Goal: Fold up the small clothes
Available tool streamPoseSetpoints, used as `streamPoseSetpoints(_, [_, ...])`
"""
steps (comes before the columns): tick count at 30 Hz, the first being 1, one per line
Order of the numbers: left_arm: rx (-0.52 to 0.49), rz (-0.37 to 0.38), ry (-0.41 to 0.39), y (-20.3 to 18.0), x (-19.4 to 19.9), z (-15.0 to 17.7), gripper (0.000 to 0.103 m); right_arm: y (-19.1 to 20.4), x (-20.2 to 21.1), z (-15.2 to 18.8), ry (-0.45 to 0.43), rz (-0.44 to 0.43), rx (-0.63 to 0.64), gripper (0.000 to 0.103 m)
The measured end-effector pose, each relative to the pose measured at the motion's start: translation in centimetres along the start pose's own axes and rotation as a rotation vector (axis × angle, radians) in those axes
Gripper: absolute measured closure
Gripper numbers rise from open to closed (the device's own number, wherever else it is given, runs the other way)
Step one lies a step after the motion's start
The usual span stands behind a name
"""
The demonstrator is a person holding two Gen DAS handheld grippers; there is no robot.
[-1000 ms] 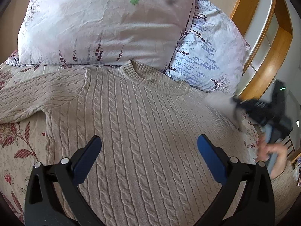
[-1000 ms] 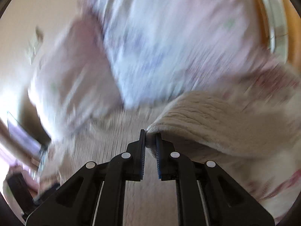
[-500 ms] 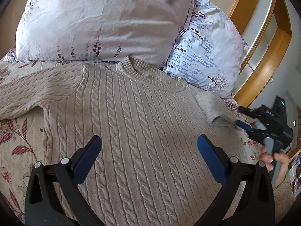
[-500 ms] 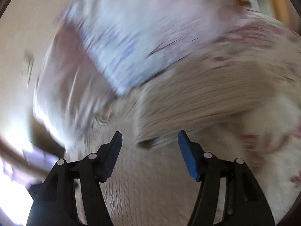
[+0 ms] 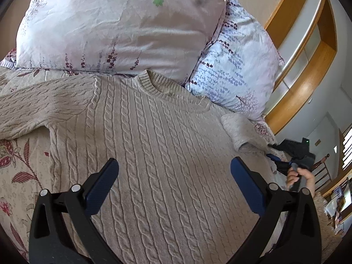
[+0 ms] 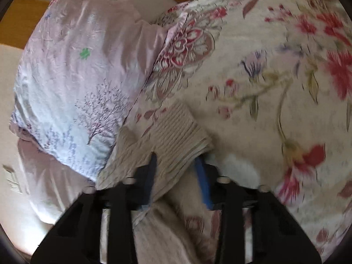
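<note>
Left wrist view
- Sweater: the beige cable-knit sweater (image 5: pixel 158 145) lies face up and flat on the floral bedspread (image 5: pixel 15 176), neckline toward the two pillows (image 5: pixel 114 26), hem toward the camera.
- Long axis: the body runs from the camera away to the pillows — the sleeves cross that line, one stretched out flat to the left, the other bunched short at the right edge.
- Left gripper (image 5: pixel 173 182): hovers over the lower chest with its fingers wide apart, holding nothing.
- Right gripper (image 5: pixel 283 162): seen small at the far right, held in a hand (image 5: pixel 300 177), just beside the cuff (image 5: pixel 236 132) of the right sleeve.

Right wrist view
- Cuff (image 6: pixel 178 136): the ribbed end of the sleeve lies on the bedspread (image 6: pixel 264 88), just in front of the gripper and reaching in between its fingers; the picture is blurred by motion.
- Right gripper (image 6: pixel 176 176): fingers apart, one on each side of the cuff — not visibly pinching it.
- Sleeve axis: it runs from the cuff back toward the camera and to the left, where the sweater's body lies.

Judgement
- Nearer hand: the right one is at the cuff, the left is well apart from it.
- Coming move: likely a pinch on the cuff, then a carry leftward across the body, so the sleeve folds over the chest.
</note>
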State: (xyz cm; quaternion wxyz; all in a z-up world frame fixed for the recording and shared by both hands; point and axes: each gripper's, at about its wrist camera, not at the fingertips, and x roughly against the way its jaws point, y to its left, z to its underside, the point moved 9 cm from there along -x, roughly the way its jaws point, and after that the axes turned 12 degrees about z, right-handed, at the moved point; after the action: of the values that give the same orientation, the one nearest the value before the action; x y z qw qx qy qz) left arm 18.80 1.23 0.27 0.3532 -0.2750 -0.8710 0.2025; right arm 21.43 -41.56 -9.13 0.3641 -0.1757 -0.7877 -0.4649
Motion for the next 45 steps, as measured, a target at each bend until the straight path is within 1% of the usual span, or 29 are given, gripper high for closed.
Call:
streamPoseSetpoints(1, [0.011,0.009,-0.005,0.2,0.2,-0.3,0.002,0.2,-0.1,-0.3,-0.014,0.012,0.023,0.092])
streamPoseSetpoints(3, [0.022,0.018,-0.012,0.4,0.3,-0.7,0.002,1.1,0.5,-0.6,-0.052,0.012,0.067,0.092])
streamPoseSetpoints(5, [0.035,0.025,-0.028,0.8,0.6,-1.3,0.003,3.2,1.9,-0.9,-0.102,-0.018,0.131,0.093])
streamPoseSetpoints(7, [0.05,0.047,-0.041,1.0,0.7,-1.7,0.008,6.7,3.9,-0.4,-0.156,-0.08,0.223,0.093])
streamPoseSetpoints(8, [0.068,0.072,-0.045,1.1,0.7,-2.0,0.012,9.3,5.2,0.4,-0.176,-0.131,0.284,0.093])
streamPoseSetpoints(9, [0.082,0.091,-0.048,1.2,0.6,-2.3,0.015,11.2,5.9,1.2,-0.184,-0.168,0.329,0.093])
streamPoseSetpoints(11, [0.131,0.136,-0.058,1.4,0.5,-2.8,0.017,15.6,7.1,3.8,-0.183,-0.255,0.435,0.093])
streamPoseSetpoints(13, [0.167,0.164,-0.067,1.5,0.4,-3.1,0.017,19.8,7.4,7.5,-0.15,-0.328,0.545,0.093])
streamPoseSetpoints(15, [0.204,0.201,-0.077,1.5,0.4,-3.4,0.017,22.9,6.5,11.3,-0.079,-0.38,0.633,0.093])
streamPoseSetpoints(16, [0.214,0.213,-0.079,1.4,0.3,-3.5,0.017,24.7,5.3,14.1,-0.005,-0.408,0.687,0.092])
streamPoseSetpoints(17, [0.22,0.222,-0.078,1.3,0.1,-3.5,0.017,25.4,4.5,15.7,0.045,-0.42,0.718,0.091])
streamPoseSetpoints(18, [0.221,0.225,-0.075,1.1,0.1,-3.5,0.017,26.4,3.2,18.4,0.139,-0.435,0.765,0.081])
streamPoseSetpoints(19, [0.215,0.223,-0.069,1.0,-0.1,-3.5,0.017,26.7,2.1,20.4,0.212,-0.433,0.798,0.074])
streamPoseSetpoints(21, [0.209,0.21,-0.061,1.1,-0.3,-3.5,0.017,26.4,1.2,22.5,0.289,-0.429,0.821,0.052])
streamPoseSetpoints(22, [0.209,0.204,-0.054,1.3,-0.5,-3.5,0.017,25.8,1.3,22.4,0.292,-0.429,0.812,0.044])
streamPoseSetpoints(23, [0.213,0.198,-0.049,1.6,-0.7,-3.5,0.017,25.0,1.6,21.7,0.279,-0.425,0.791,0.031])
streamPoseSetpoints(24, [0.22,0.19,-0.042,1.9,-1.0,-3.5,0.018,23.6,2.2,20.1,0.252,-0.43,0.741,0.029])
streamPoseSetpoints(26, [0.245,0.169,-0.017,2.9,-1.8,-3.6,0.022,21.4,2.9,17.7,0.22,-0.413,0.672,0.029])
streamPoseSetpoints(28, [0.272,0.142,0.009,3.9,-2.7,-3.5,0.026,17.7,3.3,14.2,0.167,-0.347,0.565,0.03])
streamPoseSetpoints(29, [0.296,0.123,0.02,4.6,-3.3,-3.5,0.029,15.1,3.5,12.1,0.138,-0.295,0.494,0.034])
streamPoseSetpoints(30, [0.317,0.114,0.027,5.0,-3.7,-3.5,0.032,13.6,3.3,10.6,0.13,-0.267,0.443,0.039])
streamPoseSetpoints(31, [0.355,0.114,0.031,5.5,-4.1,-3.5,0.033,11.5,3.1,9.4,0.131,-0.24,0.375,0.041])
streamPoseSetpoints(33, [0.409,0.112,0.023,6.4,-4.6,-3.6,0.035,9.1,2.2,8.1,0.152,-0.218,0.274,0.047])
streamPoseSetpoints(34, [0.427,0.094,0.014,7.0,-4.8,-3.7,0.036,8.2,1.9,7.7,0.162,-0.208,0.249,0.048])
streamPoseSetpoints(35, [0.432,0.053,0.001,7.7,-4.8,-3.9,0.036,7.2,1.2,7.3,0.172,-0.184,0.222,0.05])
streamPoseSetpoints(37, [0.429,0.006,-0.01,8.4,-4.8,-4.2,0.036,6.3,0.3,7.3,0.194,-0.172,0.184,0.052])
streamPoseSetpoints(41, [0.381,-0.041,-0.018,9.3,-4.5,-5.2,0.036,6.1,-1.3,6.9,0.199,-0.16,0.155,0.055])
streamPoseSetpoints(44, [0.315,-0.086,0.01,9.8,-5.2,-6.1,0.036,6.6,-1.7,6.8,0.176,-0.167,0.155,0.056])
streamPoseSetpoints(45, [0.299,-0.089,0.029,9.9,-5.7,-6.2,0.036,6.9,-1.9,6.7,0.171,-0.171,0.152,0.056])
